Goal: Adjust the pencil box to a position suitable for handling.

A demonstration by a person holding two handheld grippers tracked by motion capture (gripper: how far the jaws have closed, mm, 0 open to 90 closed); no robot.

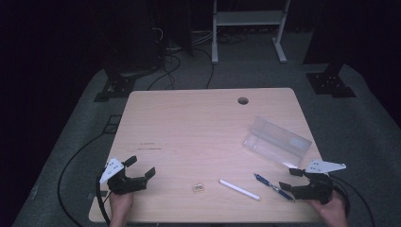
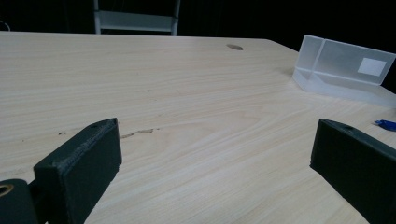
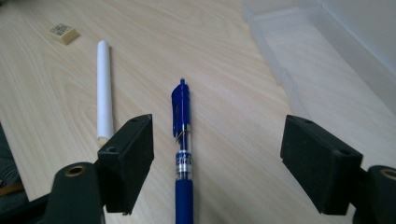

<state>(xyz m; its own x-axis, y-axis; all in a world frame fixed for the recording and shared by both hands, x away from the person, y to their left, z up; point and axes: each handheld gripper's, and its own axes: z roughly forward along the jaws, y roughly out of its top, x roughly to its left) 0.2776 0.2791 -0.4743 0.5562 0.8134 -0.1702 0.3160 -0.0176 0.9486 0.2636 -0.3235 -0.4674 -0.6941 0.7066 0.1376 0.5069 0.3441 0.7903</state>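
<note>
Right gripper view shows the right gripper (image 3: 217, 163) with jaws wide apart around the blue pen (image 3: 182, 154), not touching it. Left gripper (image 1: 137, 172) waits spread and empty at near left. Pen, white stick (image 1: 239, 189) and eraser (image 1: 198, 187) lie outside the clear box (image 1: 276, 142), so nothing seems done yet.

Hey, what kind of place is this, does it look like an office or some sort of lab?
Probably a lab or recording studio rather than an office: dark surroundings, cables on the floor, black stand bases, and a lone wooden table holding only a pen and a clear box.
</note>
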